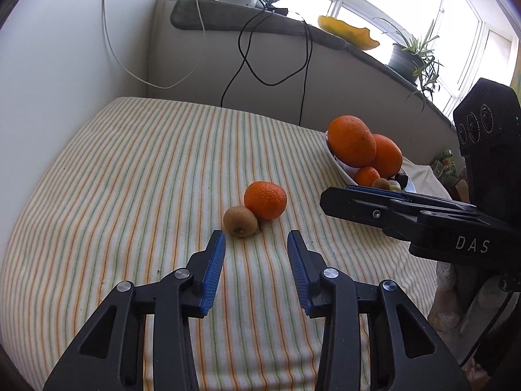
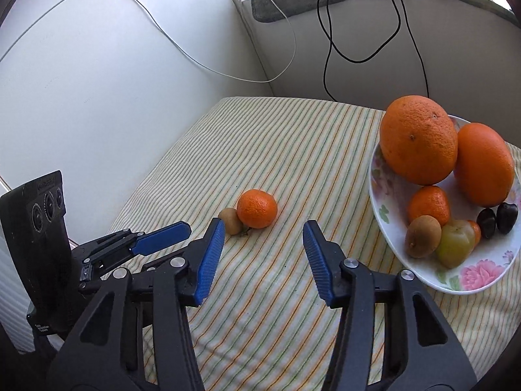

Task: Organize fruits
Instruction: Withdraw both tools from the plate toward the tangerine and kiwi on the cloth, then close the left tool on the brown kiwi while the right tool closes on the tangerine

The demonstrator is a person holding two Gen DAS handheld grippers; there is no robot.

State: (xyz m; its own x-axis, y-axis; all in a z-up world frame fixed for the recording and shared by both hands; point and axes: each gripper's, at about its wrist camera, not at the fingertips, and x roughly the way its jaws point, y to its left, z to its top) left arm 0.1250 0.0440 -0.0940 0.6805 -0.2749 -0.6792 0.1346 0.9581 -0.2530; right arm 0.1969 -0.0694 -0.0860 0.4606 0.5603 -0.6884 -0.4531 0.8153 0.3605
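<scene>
A small tangerine (image 1: 265, 200) (image 2: 257, 208) and a brown kiwi (image 1: 240, 221) (image 2: 230, 221) lie touching each other on the striped cloth. My left gripper (image 1: 256, 236) is open, just short of the kiwi, with nothing between its blue pads. My right gripper (image 2: 263, 224) is open too, empty, a little nearer than the tangerine. A floral plate (image 2: 482, 277) (image 1: 340, 166) on the right holds two big oranges (image 2: 420, 140), a tangerine, a kiwi, a green fruit and dark plums. The right gripper shows in the left wrist view at the right, in front of the plate.
The striped cloth (image 1: 130, 179) covers the table, which meets white walls at the back and left. Black and white cables (image 2: 329, 49) hang down the back wall. A sill above carries a potted plant (image 1: 410, 55) and a yellow dish (image 1: 348, 32).
</scene>
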